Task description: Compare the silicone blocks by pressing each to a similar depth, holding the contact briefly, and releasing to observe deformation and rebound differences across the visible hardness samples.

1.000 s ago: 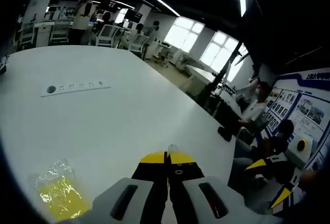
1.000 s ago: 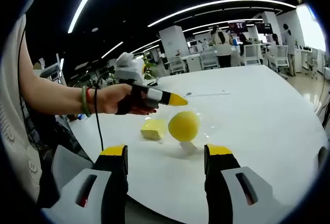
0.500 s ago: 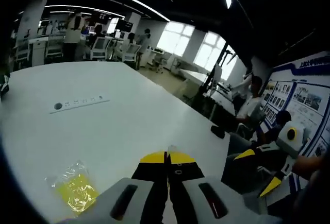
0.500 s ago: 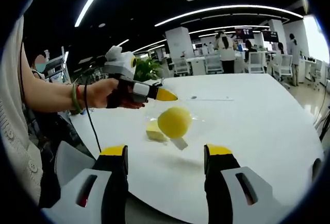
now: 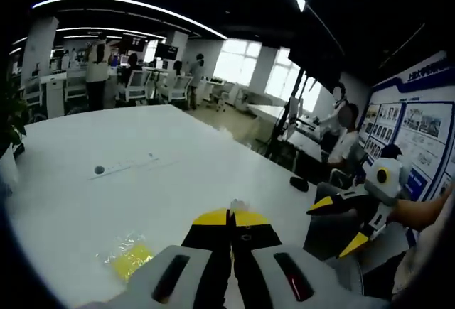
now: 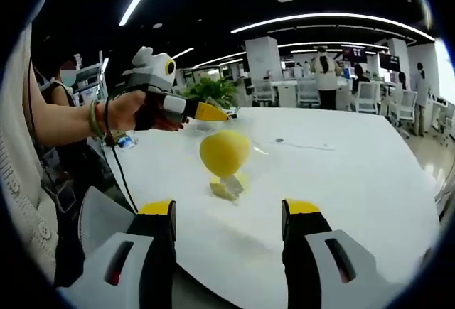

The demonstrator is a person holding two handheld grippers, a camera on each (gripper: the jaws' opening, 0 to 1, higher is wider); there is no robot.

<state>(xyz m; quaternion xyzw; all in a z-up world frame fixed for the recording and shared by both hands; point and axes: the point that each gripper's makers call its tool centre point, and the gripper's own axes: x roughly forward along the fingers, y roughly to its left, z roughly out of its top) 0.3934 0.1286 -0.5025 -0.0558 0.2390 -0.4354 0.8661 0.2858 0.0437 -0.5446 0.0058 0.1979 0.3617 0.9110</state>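
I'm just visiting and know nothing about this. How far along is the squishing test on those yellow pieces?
Nothing looks pressed yet. In hand: the left gripper, fingers shut, seems to pinch the clear bag holding the yellow ball, which hangs above the table. The right gripper is open and touches nothing. Left: the wrapped yellow block lies on the table, and every press, hold and release remains to do.

White table [image 5: 178, 181] with bagged yellow block [image 5: 132, 259], power strip [image 5: 126, 167]

No legible txt anywhere.
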